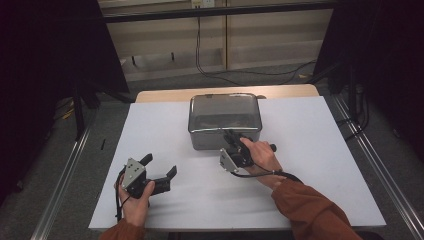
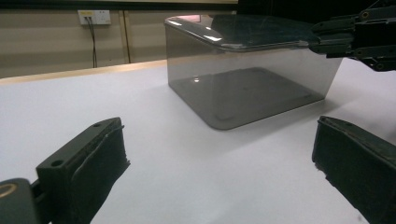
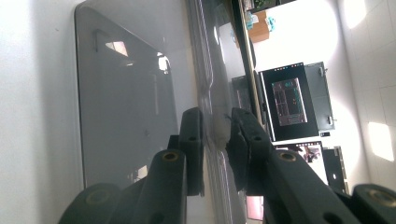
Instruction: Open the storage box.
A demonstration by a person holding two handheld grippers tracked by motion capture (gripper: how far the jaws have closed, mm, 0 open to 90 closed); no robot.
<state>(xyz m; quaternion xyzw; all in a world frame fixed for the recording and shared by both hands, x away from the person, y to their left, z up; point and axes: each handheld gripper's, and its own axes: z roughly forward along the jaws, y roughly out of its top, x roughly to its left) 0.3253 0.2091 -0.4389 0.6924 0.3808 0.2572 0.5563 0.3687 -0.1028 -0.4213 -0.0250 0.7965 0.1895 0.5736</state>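
Smoky grey see-through box on a white table; black fingers; rust-orange sleeve.

surface: white top, wood edge showing at far side.
on it: 1 smoky clear plastic box, far-centre, lidded, sits flat.
rest of top: bare white.
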